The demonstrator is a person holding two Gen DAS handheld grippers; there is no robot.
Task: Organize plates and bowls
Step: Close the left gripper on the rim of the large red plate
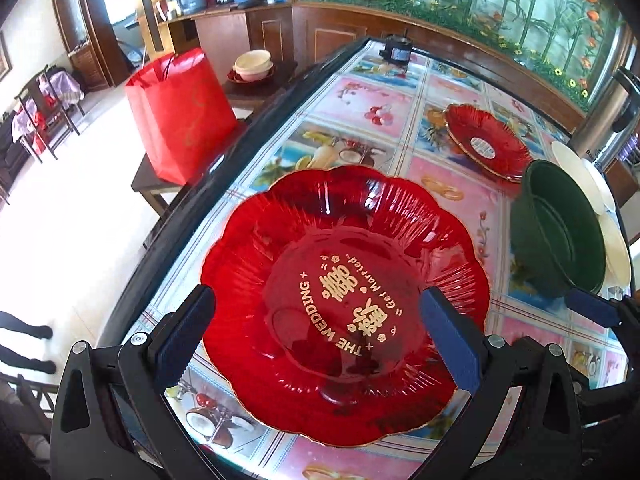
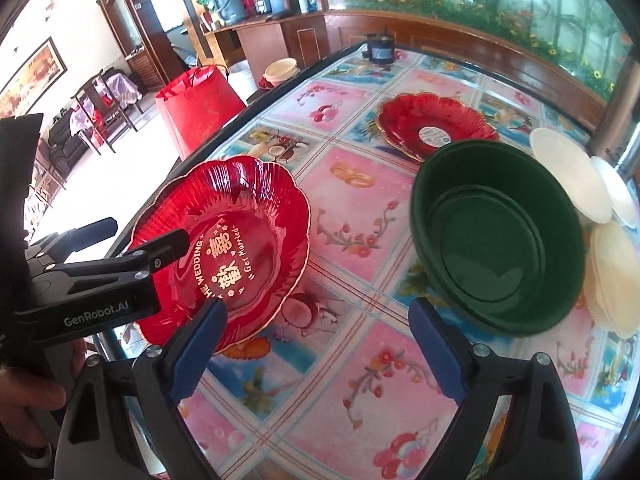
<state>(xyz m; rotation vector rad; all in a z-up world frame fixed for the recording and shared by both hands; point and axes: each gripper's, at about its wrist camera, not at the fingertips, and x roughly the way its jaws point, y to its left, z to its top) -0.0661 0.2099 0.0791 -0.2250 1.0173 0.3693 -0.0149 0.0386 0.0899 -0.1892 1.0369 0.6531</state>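
Left wrist view: left claw point(image 1: 320, 340) with blue pads spread wide, one pad point(image 1: 188, 332) at lower left, the other point(image 1: 452, 344) at lower right, astride a red scalloped wedding plate point(image 1: 344, 280) lettered in gold, lying flat on the worktop point(image 1: 360, 120) near its left edge; no pad seen pressing on the plate. Second red plate point(image 1: 486, 142) at upper right, flat on the patterned cloth. Dark green bowl point(image 1: 560, 228) at right edge, just beside cream plates point(image 1: 616, 240). Right claw point(image 1: 592, 308) entering at lower right, only one blue fingertip visible. Red gift bag point(image 1: 180, 116) on a low stool at upper left; stacked cream bowls point(image 1: 253, 65) behind it.

Right wrist view: right claw point(image 2: 316, 344) with jaws standing apart, nothing between them but bare patterned worktop point(image 2: 360, 380). Green bowl point(image 2: 500, 236) at centre right, upright, empty, its far rim overlapping the second red plate point(image 2: 436, 124) in the picture. Cream plates point(image 2: 612, 276) at right edge, touching the bowl's side. Wedding plate point(image 2: 228, 248) at centre left, with the left claw point(image 2: 172, 240) over its near-left rim. Hand point(image 2: 28, 400) at lower left edge.
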